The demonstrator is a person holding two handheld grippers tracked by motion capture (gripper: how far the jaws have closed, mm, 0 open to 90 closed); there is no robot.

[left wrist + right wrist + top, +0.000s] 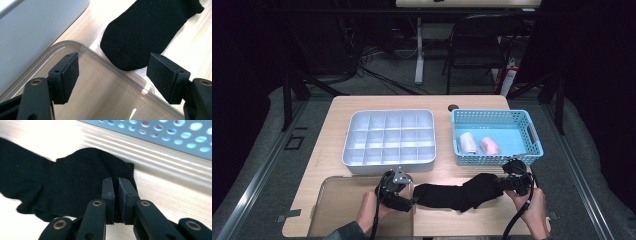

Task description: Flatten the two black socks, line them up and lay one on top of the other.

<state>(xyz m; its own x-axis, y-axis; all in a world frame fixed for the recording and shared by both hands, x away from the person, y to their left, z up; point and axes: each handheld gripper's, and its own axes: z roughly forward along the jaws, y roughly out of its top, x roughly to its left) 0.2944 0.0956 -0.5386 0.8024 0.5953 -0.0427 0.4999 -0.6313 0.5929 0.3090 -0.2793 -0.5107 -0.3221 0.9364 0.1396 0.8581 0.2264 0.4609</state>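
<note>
With the right gripper (pixel 116 192) clenched on the cuff end of the black sock (pixel 457 194), whose toe lies just ahead of the released left gripper (pixel 112 75), the left should pinch the toe before both lift together off the surface (pixel 337 120).

Overhead forward-down; both gripper views close on sock (pixel 147 32)
</note>
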